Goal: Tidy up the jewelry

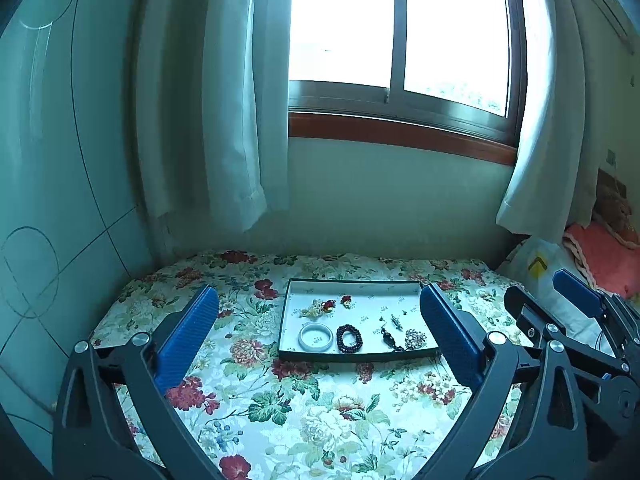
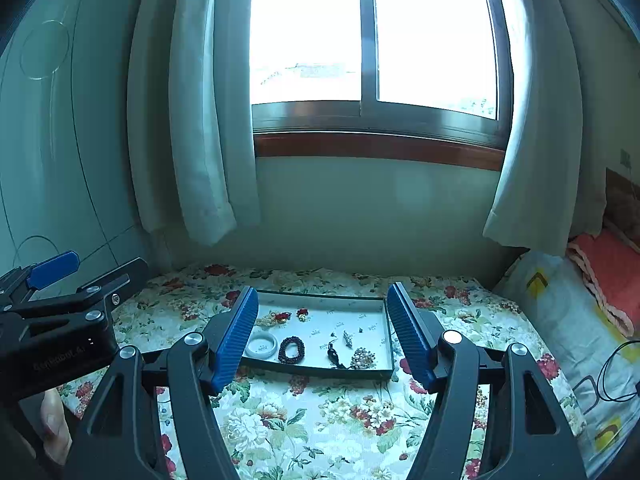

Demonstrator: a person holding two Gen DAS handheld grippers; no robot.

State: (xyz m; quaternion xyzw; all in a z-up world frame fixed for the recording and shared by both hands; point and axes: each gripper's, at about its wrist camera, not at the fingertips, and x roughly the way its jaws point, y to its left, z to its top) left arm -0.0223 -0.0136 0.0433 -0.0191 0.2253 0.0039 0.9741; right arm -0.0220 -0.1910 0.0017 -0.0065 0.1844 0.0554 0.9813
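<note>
Black gripper [image 1: 320, 344] frames, ribbed blue jaws, silver round screws.

Both wrist views face the window, sharing the tray [image 1: 285, 322] [image 2: 388, 372]

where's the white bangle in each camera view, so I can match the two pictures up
Left wrist: white bangle lies in the tray's near-left corner, left of the dark bead bracelet.
Right wrist: white bangle sits just right of the gripper's left finger.
Shared landmark: the dark bead bracelet beside it.
</note>
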